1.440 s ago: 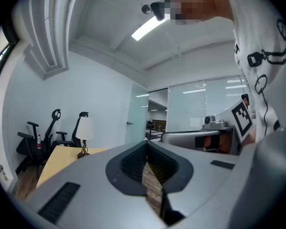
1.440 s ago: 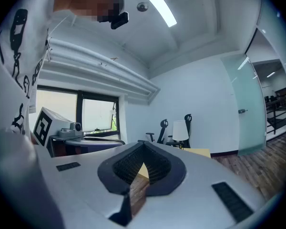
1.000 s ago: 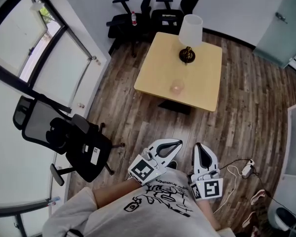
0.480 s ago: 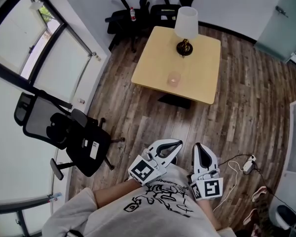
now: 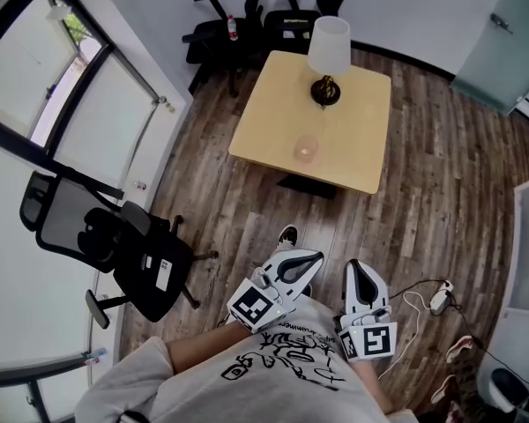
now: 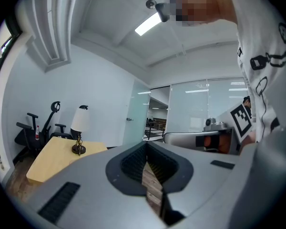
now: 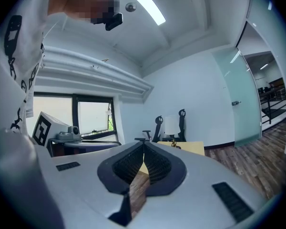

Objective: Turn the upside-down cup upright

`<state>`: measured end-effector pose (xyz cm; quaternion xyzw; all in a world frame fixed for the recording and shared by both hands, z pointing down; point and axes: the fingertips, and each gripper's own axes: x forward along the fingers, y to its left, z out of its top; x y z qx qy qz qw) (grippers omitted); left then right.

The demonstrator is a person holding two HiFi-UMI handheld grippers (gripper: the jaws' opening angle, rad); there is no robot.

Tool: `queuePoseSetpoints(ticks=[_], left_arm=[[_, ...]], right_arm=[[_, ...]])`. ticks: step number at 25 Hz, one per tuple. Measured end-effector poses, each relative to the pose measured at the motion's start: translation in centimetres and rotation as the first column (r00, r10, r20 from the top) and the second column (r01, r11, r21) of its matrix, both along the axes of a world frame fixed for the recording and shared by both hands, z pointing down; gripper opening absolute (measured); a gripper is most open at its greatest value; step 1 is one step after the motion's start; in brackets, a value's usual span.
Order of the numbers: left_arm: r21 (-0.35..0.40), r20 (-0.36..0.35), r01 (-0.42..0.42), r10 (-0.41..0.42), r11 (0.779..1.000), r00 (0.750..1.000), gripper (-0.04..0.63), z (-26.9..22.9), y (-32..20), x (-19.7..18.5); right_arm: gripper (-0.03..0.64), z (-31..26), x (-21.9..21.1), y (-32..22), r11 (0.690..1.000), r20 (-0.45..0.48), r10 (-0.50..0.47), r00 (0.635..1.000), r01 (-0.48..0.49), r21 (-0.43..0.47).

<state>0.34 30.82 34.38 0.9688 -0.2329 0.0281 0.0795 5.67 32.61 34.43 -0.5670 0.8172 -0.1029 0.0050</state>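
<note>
my left tool (image 5: 316, 255), right tool (image 5: 356, 264) stay closed, empty; cup (image 5: 306, 148) on table (image 5: 264, 135) slid left in view, shoe (image 5: 286, 234) popped in

Overall light: bright and even, with daylight and ceiling fixtures together.
Daylight source: window (image 5: 75, 91) on the head view's left, washed almost white.
Ceiling strip light (image 6: 148, 24): blown out, glaring in both gripper views.
Shadows: soft, one patch under the table (image 5: 313, 117).
Distortion: heavy fisheye — dark rounded corners in the gripper views.
Focus: nearest surfaces soft — far room sharp.
</note>
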Motion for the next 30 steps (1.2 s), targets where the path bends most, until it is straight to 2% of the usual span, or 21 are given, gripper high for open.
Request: queuePoseSetpoints(ticks=[6,10,15,25,30], left_arm=[[-0.006,-0.007,0.008,-0.008,1.000,1.000,0.009,0.4,-5.3,-0.5],[-0.004,-0.048,0.027,-0.027,1.000,0.998,0.009,-0.6,-9.9,-1.3],[-0.004,-0.063,0.029,-0.029,1.000,0.998,0.009,-1.3,-15.4,-2.6],[-0.014,-0.063,0.003,-0.004,1.000,0.998,0.009,-1.5,-24.2,-4.6],[-0.027,-0.063,-0.042,0.041,0.999,0.997,0.009,-1.1,-27.1,-4.7]], right_arm=[[0.025,-0.2,-0.5,-5.2,1.000,-0.022,-0.008,1.000,0.009,0.007],[0.025,-0.5,-1.4,-9.5,1.000,-0.037,-0.022,0.999,0.022,0.011],[0.025,-1.2,-2.7,-14.8,0.999,-0.054,-0.027,0.998,0.028,0.016],[0.025,-2.1,-4.9,-23.7,1.000,-0.068,-0.020,0.997,0.021,0.015],[0.025,-1.6,-5.1,-27.1,1.000,-0.064,-0.002,0.998,0.002,0.010]])
